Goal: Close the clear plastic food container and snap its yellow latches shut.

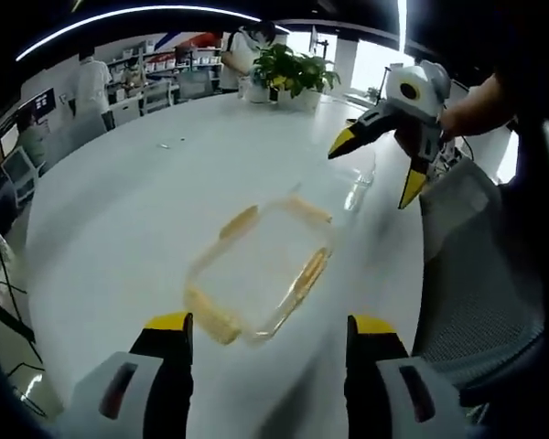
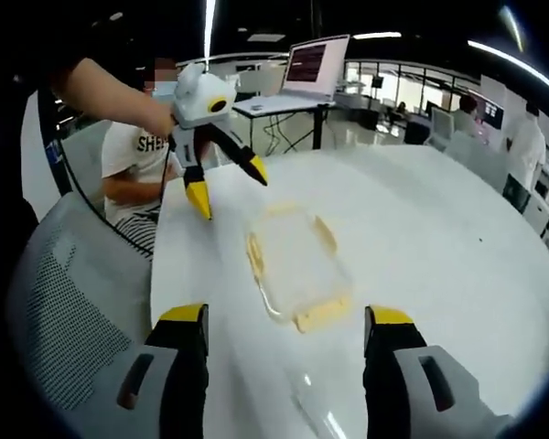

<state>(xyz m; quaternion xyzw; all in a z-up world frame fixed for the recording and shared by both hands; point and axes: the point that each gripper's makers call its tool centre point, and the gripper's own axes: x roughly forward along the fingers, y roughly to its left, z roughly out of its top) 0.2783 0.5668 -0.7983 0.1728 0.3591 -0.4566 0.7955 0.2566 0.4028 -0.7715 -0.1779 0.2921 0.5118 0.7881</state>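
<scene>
On the white table (image 1: 119, 229) lies the clear plastic container (image 1: 261, 270), flat, with yellow latches (image 1: 239, 221) around its edges. My left gripper (image 1: 271, 326) hangs open just short of it, nothing between its jaws. Beyond the container my right gripper (image 1: 377, 167) is held open in the air by a hand, above a second clear plastic piece (image 1: 359, 178). From the right gripper view, the container (image 2: 297, 265) lies ahead of my open right gripper (image 2: 285, 318), and the left gripper (image 2: 229, 186) hovers open past the far end. Whether the latches (image 2: 320, 315) are snapped cannot be told.
A grey mesh chair (image 1: 476, 274) stands at the table's edge beside the container, also seen as the chair (image 2: 64, 302). A potted plant (image 1: 293, 69) sits at the far rim. A seated person (image 2: 133, 155) and a laptop (image 2: 316, 64) lie beyond the table.
</scene>
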